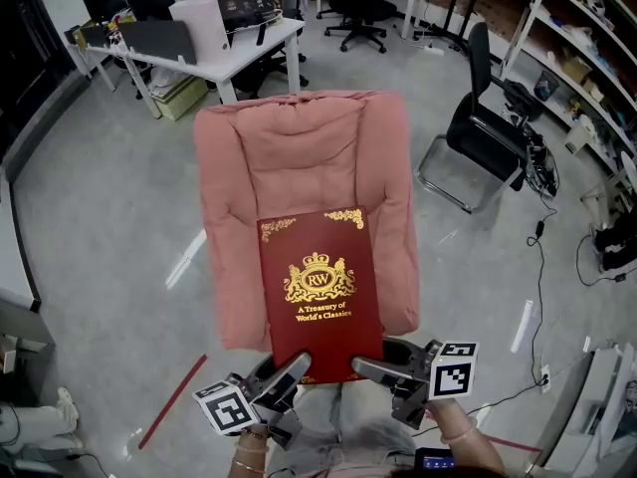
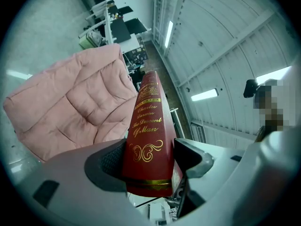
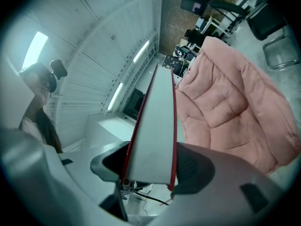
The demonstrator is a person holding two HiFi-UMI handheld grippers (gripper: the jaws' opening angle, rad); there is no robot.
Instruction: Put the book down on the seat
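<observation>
The book [image 1: 320, 292] is pinched by both your claws: left claw [image 1: 287, 374] across its spine, right claw [image 1: 380, 369] across its page edge, pink seat [image 1: 299, 152] just ahead of them.

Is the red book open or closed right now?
Closed: the left gripper clamps the book at its spine, the right gripper at its page edge, covers together.

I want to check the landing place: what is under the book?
The pink seat shows around the book. The cushion part directly beneath it is covered, so anything lying there cannot be seen.
</observation>
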